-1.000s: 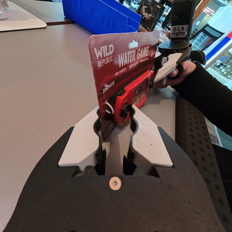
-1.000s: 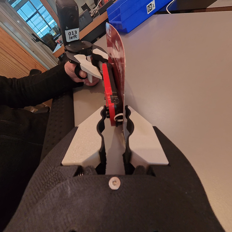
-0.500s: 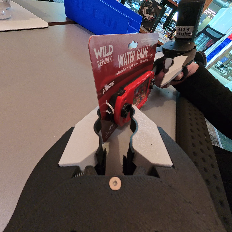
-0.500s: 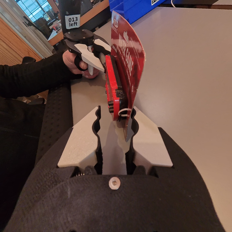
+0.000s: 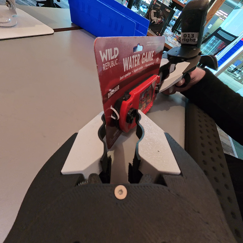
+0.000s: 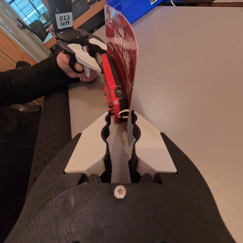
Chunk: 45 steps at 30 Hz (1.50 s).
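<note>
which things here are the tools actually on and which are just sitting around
In the tools: carded red toy, held upright; left tool clamps one end, right tool straddles the other.

Sitting around: blue bin, grey mat, dark box behind the bin, grey table underneath.

Toy card (image 5: 129,73) upright on table (image 5: 52,92)
</note>
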Each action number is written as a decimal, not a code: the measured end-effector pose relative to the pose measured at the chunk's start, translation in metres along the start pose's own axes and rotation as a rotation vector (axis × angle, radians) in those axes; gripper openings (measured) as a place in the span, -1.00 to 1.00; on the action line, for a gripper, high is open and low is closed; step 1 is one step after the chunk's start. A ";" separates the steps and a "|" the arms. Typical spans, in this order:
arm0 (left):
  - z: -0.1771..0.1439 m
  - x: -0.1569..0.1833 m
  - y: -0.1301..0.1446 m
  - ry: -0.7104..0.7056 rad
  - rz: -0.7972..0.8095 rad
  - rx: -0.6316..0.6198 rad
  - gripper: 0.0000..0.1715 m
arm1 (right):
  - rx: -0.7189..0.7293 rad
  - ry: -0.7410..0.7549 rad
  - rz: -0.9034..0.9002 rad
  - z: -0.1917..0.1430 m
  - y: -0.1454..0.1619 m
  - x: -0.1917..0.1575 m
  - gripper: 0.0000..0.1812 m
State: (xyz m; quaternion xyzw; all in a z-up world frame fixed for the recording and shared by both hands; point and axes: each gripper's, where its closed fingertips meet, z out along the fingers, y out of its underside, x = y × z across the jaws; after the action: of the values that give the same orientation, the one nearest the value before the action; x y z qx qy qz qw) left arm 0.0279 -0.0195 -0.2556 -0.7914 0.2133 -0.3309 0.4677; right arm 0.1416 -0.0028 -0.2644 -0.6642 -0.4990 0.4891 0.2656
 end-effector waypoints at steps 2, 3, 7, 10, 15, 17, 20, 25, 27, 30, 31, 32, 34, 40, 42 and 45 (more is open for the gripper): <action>0.000 0.000 -0.001 -0.003 0.004 0.001 -0.52 | 0.007 -0.010 0.012 0.000 -0.001 0.000 -0.69; 0.000 0.000 -0.001 -0.005 0.005 0.002 -0.52 | 0.007 -0.014 0.014 0.000 -0.001 0.000 -0.70; -0.001 0.000 -0.003 -0.009 0.006 0.009 -0.52 | 0.004 -0.017 0.012 0.000 0.000 -0.001 -0.70; -0.002 0.002 -0.004 -0.007 0.009 0.012 -0.52 | 0.015 -0.022 0.026 0.000 -0.001 -0.001 -0.67; -0.001 0.003 -0.003 -0.005 0.013 0.010 -0.52 | 0.024 -0.017 0.025 -0.001 -0.002 0.000 -0.64; -0.001 0.003 -0.003 -0.003 0.011 0.010 -0.52 | 0.023 -0.019 0.024 -0.001 -0.002 0.000 -0.63; 0.000 0.003 -0.003 -0.003 0.009 0.009 -0.53 | 0.021 -0.019 0.023 -0.001 -0.002 0.000 -0.63; 0.000 0.003 -0.003 -0.004 0.009 0.009 -0.53 | 0.019 -0.017 0.021 -0.001 -0.001 0.000 -0.64; 0.000 0.003 -0.002 -0.005 0.007 0.008 -0.53 | 0.015 -0.022 0.021 -0.001 -0.001 -0.001 -0.67; 0.000 0.002 -0.002 -0.008 0.010 0.006 -0.52 | 0.009 -0.024 0.025 -0.001 0.000 -0.001 -0.69; 0.000 0.002 -0.002 -0.007 0.009 0.007 -0.53 | 0.009 -0.025 0.027 -0.001 0.000 -0.001 -0.69; 0.000 0.003 -0.002 -0.007 0.008 0.008 -0.52 | 0.010 -0.025 0.028 -0.001 0.000 -0.001 -0.69; 0.000 0.002 -0.002 -0.008 0.010 0.007 -0.53 | 0.010 -0.024 0.026 -0.001 0.000 -0.001 -0.69; 0.000 0.003 -0.002 -0.007 0.009 0.009 -0.53 | 0.021 -0.028 0.030 0.000 -0.001 -0.002 -0.64; 0.000 0.003 -0.003 -0.006 0.009 0.010 -0.53 | 0.020 -0.032 0.030 -0.001 -0.001 -0.003 -0.64; -0.001 0.003 -0.002 -0.006 0.009 0.008 -0.53 | 0.020 -0.034 0.031 -0.001 -0.001 -0.003 -0.64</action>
State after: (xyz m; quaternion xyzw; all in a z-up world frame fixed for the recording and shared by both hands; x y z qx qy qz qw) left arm 0.0297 -0.0208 -0.2524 -0.7894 0.2142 -0.3271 0.4733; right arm 0.1418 -0.0053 -0.2622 -0.6607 -0.4884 0.5093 0.2563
